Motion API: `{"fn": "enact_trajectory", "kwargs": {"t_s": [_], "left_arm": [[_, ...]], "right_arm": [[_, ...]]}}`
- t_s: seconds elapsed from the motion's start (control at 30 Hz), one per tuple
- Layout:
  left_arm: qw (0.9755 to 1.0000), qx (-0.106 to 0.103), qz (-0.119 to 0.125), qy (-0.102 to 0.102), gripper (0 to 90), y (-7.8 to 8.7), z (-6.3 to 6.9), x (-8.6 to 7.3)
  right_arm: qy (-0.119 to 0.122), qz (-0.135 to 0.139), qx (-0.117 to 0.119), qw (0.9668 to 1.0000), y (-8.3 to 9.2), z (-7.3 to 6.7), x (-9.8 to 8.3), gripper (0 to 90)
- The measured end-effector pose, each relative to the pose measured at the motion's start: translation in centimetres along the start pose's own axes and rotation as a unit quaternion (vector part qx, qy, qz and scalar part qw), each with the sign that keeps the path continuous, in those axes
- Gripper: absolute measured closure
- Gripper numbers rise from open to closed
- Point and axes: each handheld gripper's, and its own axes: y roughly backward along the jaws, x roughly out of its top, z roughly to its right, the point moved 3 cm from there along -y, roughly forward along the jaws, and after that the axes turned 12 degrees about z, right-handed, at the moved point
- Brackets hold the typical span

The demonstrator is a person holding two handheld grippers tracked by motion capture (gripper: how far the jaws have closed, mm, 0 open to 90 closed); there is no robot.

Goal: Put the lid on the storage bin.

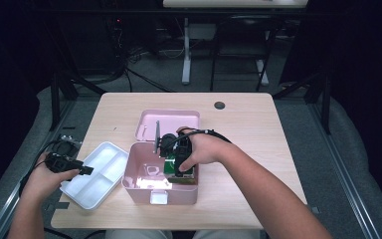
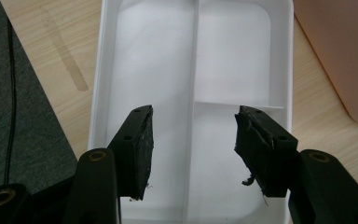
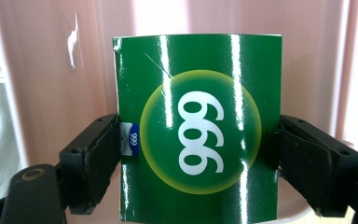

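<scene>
1. Your right gripper (image 1: 179, 167) is down inside the pink box (image 1: 135, 172), at the centre of the high view, and it pinches the green carton (image 3: 198, 126) between its two jaws. In the right gripper view the jaws press on the left and right edges of the carton, at about its middle height.
2. Keep this pinch firm but not harder; the carton is thin card and I think it will buckle if you squeeze more.
3. Move the carton straight, without tilting, so its corners do not catch the pink wall close behind it.
4. I cannot tell from these views whether the carton already rests on the box floor, so go slowly there.
5. Your left gripper (image 2: 193, 140) is spread wide and holds nothing. It hangs over the white tray (image 2: 242, 56), lower left in the high view, on the bench (image 1: 248, 124). Keep it there, away from the box.
</scene>
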Motion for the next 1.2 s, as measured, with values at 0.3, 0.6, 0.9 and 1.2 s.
{"fn": "enact_trajectory", "kwargs": {"t_s": [0.3,0.6,0.9,1.2], "left_arm": [[1.0000,0.000,0.002,-0.002,46.5,-0.1,0.1,0.1],[1.0000,0.002,0.007,-0.002,46.6,0.1,0.0,0.2],[1.0000,0.005,0.007,-0.001,46.6,0.0,-0.1,0.1],[1.0000,0.006,0.007,0.001,46.6,0.0,-0.1,0.1]], "right_arm": [[-0.001,-0.004,0.003,1.0000,-1.2,0.2,-0.4,16.6],[-0.008,-0.005,0.012,0.9999,-2.5,0.2,-1.0,16.4],[-0.015,-0.001,0.015,0.9998,-3.1,0.4,-1.2,15.7],[-0.021,0.005,0.010,0.9997,-2.2,0.6,-1.4,17.2]]}}
